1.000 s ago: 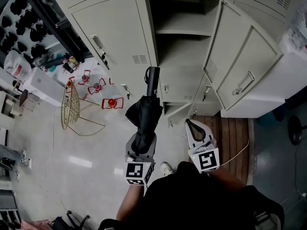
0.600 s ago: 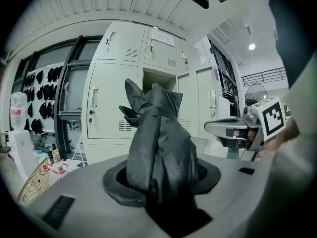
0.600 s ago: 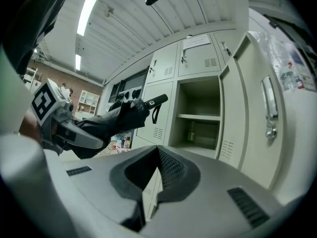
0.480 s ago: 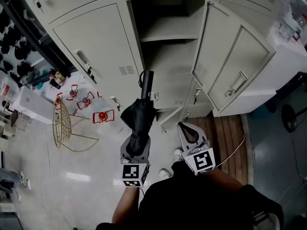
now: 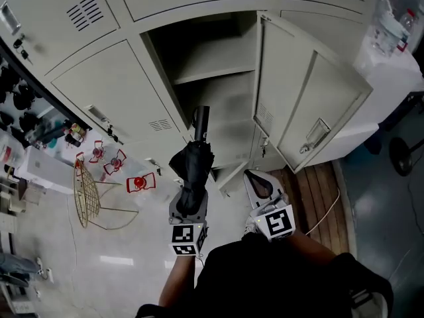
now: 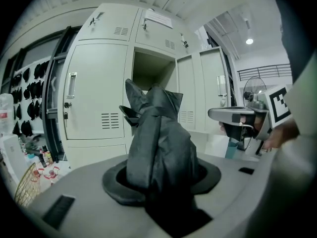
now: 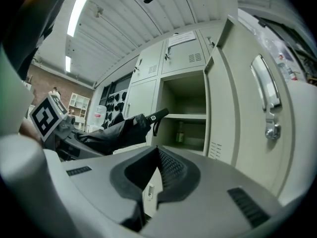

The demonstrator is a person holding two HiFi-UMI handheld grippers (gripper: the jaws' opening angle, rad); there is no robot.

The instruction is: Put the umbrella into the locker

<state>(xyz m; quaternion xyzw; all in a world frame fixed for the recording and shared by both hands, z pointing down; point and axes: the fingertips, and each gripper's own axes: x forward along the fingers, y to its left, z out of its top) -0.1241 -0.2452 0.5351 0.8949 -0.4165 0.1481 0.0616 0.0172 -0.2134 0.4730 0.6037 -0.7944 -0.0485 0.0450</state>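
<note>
Head view, from the left: left gripper point(image 5: 191, 205) clamps the folded black umbrella point(image 5: 196, 166), its handle aimed at the open locker point(image 5: 222, 53), not inside yet. Further right, right gripper point(image 5: 252, 176) has its jaws pressed together, empty, below the swung-out door point(image 5: 311, 105).

No words or numbers can be read. A white paper sheet point(image 6: 158, 18) sits on the upper locker door point(image 6: 153, 34), at twelve o'clock from the open compartment, its print too small. The umbrella handle point(image 7: 153, 117) carries a tiny illegible white mark. The left cube marker point(image 5: 186, 236) and right cube marker point(image 5: 279, 222) show only black-and-white squares.
</note>
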